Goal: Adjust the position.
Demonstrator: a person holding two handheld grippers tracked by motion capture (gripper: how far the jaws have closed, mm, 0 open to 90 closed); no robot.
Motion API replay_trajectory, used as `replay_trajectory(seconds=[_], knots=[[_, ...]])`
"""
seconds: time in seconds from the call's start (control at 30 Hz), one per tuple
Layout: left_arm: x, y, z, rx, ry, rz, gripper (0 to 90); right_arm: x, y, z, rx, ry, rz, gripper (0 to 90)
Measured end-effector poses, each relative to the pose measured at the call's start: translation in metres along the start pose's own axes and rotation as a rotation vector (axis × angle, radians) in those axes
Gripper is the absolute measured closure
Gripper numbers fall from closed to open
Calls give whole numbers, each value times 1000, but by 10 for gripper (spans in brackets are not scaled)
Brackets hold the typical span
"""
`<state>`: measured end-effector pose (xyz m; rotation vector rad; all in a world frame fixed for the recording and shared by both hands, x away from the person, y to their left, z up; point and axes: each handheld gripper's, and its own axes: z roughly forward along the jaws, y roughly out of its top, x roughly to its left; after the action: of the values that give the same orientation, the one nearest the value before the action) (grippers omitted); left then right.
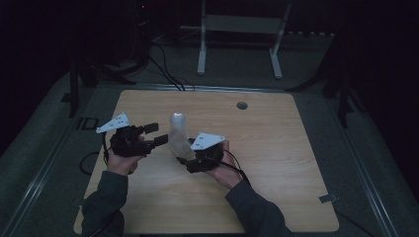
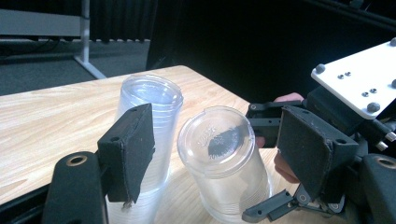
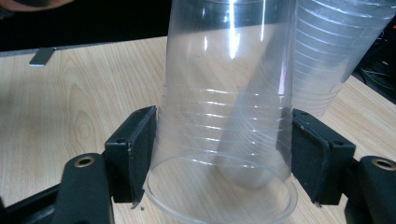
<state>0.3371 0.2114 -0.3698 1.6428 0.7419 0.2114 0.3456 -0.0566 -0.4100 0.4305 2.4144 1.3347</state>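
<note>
Right tool (image 3: 219, 154) clamped on a single clear plastic cup (image 3: 224, 116), upside down on the worktop (image 3: 70, 93).

The right tool's two black pads press the ribbed wall of the cup near its rim, which sits on the light wooden worktop; the cup is empty. Just beside it stands an inverted stack of nested clear plastic cups (image 2: 150, 121), several cups deep. The left tool (image 2: 219, 154) is partly open and grips nothing: one pad lies in front of the stack, the other past the single cup.
</note>
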Motion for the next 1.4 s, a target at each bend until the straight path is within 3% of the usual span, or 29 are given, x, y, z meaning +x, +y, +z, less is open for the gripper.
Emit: replay_trajectory(seconds=[0.47,0.9,1.4], knots=[[-4,3,-5,43,26,53,284,-4,2,-1,57,20,-19,291],[-9,3,-4,110,34,115,283,-8,10,-6,122,39,-82,293],[-8,3,-7,169,28,146,283,-9,18,-3,238,75,-170,300]])
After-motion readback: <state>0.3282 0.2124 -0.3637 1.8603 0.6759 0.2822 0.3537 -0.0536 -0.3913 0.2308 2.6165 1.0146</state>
